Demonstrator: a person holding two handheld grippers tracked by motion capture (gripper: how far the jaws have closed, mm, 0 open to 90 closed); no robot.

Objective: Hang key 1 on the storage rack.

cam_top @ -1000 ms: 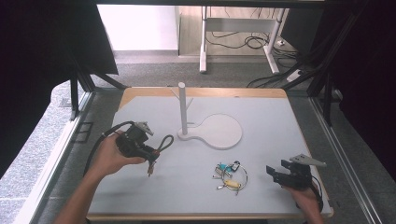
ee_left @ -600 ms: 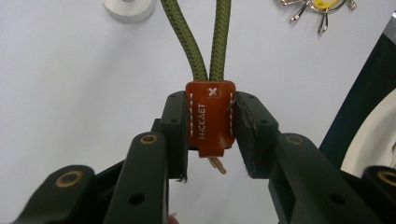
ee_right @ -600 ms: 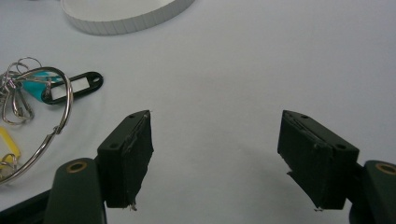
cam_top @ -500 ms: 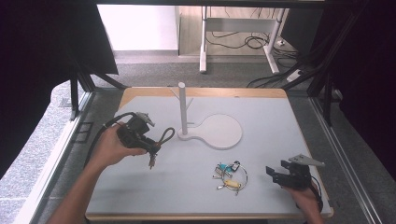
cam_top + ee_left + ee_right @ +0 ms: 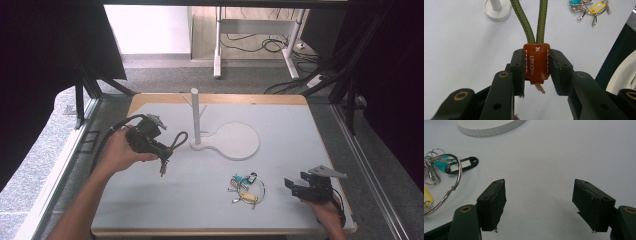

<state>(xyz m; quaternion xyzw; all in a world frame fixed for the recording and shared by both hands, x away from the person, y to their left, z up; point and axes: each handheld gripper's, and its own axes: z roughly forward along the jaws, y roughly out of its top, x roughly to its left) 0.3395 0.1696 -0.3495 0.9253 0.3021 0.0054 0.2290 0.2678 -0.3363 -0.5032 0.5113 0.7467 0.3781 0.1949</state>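
Note:
My left gripper (image 5: 161, 148) is held over the left part of the table, shut on the brown leather tab (image 5: 536, 63) of a keychain. An olive green cord loop (image 5: 534, 22) runs out from the tab toward the white stand's post (image 5: 195, 117), and a small key (image 5: 163, 170) hangs below the jaws. In the high view the loop (image 5: 178, 140) ends just left of the post. My right gripper (image 5: 296, 188) rests near the front right corner, open, with nothing between its fingers (image 5: 492, 205). A bunch of keys with coloured tags (image 5: 245, 187) lies to its left.
The stand's flat round white base (image 5: 235, 141) lies mid-table behind the key bunch. A large metal ring (image 5: 451, 187) and a black tag (image 5: 461, 165) sit just left of the right jaws. Grey table surface (image 5: 310, 130) stretches to the right.
My left hand has lifted the keychain a little and carried it toward the back of the table. The right gripper has stayed where it was.

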